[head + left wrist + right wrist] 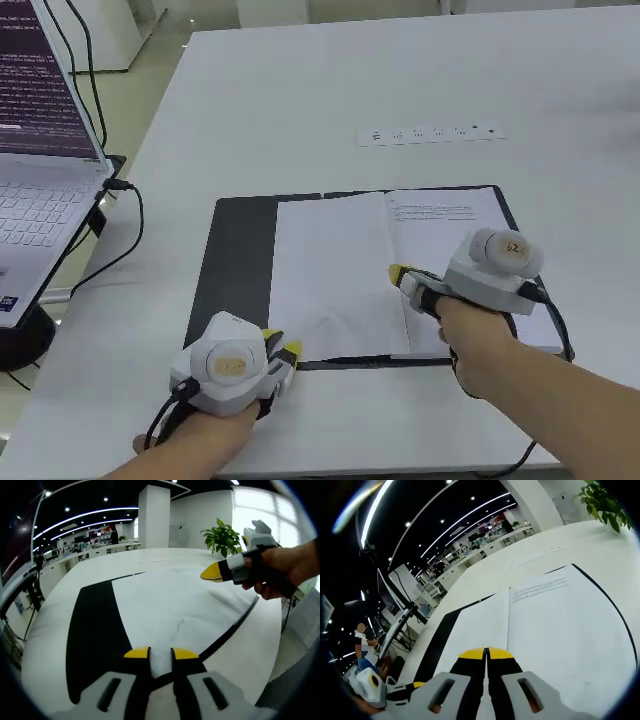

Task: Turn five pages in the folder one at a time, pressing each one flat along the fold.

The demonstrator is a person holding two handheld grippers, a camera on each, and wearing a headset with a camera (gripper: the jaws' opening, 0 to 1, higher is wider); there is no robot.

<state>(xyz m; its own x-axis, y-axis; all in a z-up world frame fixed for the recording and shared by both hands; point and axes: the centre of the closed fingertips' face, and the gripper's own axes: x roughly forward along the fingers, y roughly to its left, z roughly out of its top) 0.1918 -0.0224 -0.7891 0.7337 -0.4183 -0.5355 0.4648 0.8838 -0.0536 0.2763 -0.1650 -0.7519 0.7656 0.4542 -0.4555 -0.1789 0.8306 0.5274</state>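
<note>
A black folder (238, 262) lies open on the white table, with a blank left page (330, 270) and a right page (445, 222) that has a few printed lines at its top. My right gripper (398, 273) is shut, and its yellow tips rest on the paper at the fold (509, 622), about halfway down. My left gripper (282, 346) sits at the folder's near edge by the left page's bottom corner. Its jaws stand a narrow gap apart (160, 653) with nothing held between them. The left gripper view shows the right gripper (212, 572) low over the page.
An open laptop (40, 190) with a black cable (125, 245) stands at the table's left edge. A white power strip (430, 133) lies beyond the folder. A potted plant (222, 539) stands past the table's far side.
</note>
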